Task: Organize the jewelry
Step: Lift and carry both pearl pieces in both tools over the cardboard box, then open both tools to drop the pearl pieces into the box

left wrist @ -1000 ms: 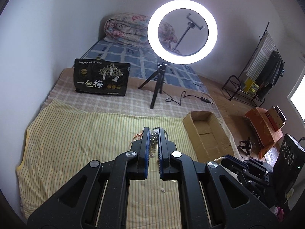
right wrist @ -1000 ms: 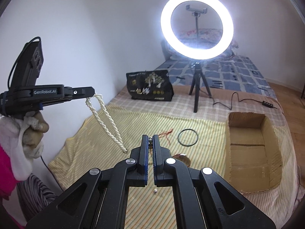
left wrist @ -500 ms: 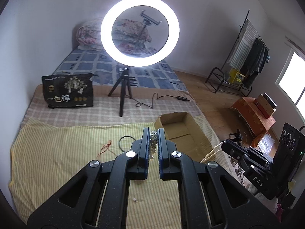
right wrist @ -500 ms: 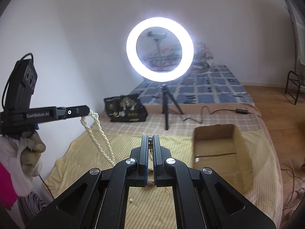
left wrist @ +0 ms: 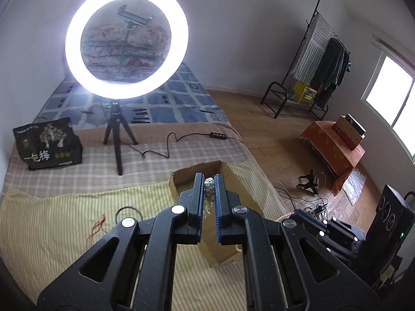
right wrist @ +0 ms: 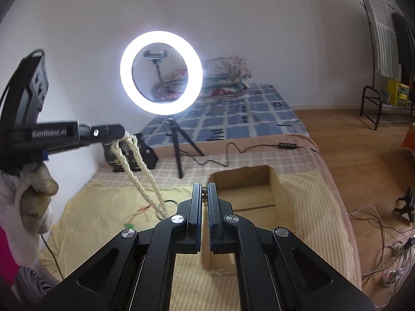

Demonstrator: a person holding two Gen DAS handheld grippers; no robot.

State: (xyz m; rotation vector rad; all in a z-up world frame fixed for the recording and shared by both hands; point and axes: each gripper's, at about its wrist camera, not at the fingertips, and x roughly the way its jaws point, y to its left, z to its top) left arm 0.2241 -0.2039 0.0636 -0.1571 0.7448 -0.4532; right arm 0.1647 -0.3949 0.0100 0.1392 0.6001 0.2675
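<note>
My left gripper [left wrist: 208, 177] is shut on pale round beads [left wrist: 208, 189] of a pearl necklace, held in the air over the near corner of an open cardboard box [left wrist: 181, 175]. In the right wrist view that gripper [right wrist: 122, 131] enters from the left in a gloved hand, and the necklace [right wrist: 140, 173] hangs from it in two cream strands slanting down behind my right fingers. My right gripper [right wrist: 205, 185] is shut on a few beads [right wrist: 205, 195], just short of the box [right wrist: 249, 171]. It also shows low right as the right gripper [left wrist: 294, 213].
On the yellow striped cloth [left wrist: 52, 220] lie a black bangle [left wrist: 127, 211], a red thread [left wrist: 97, 226] and a small green piece [right wrist: 128, 225]. A ring light [left wrist: 125, 44] on a tripod, its cable and a black bag [left wrist: 48, 142] stand behind. Bare floor with cables lies right of the bed.
Both grippers have swung to the right across the cloth with the necklace, and now sit at the cardboard box. Their jaws stayed shut on the beads.
</note>
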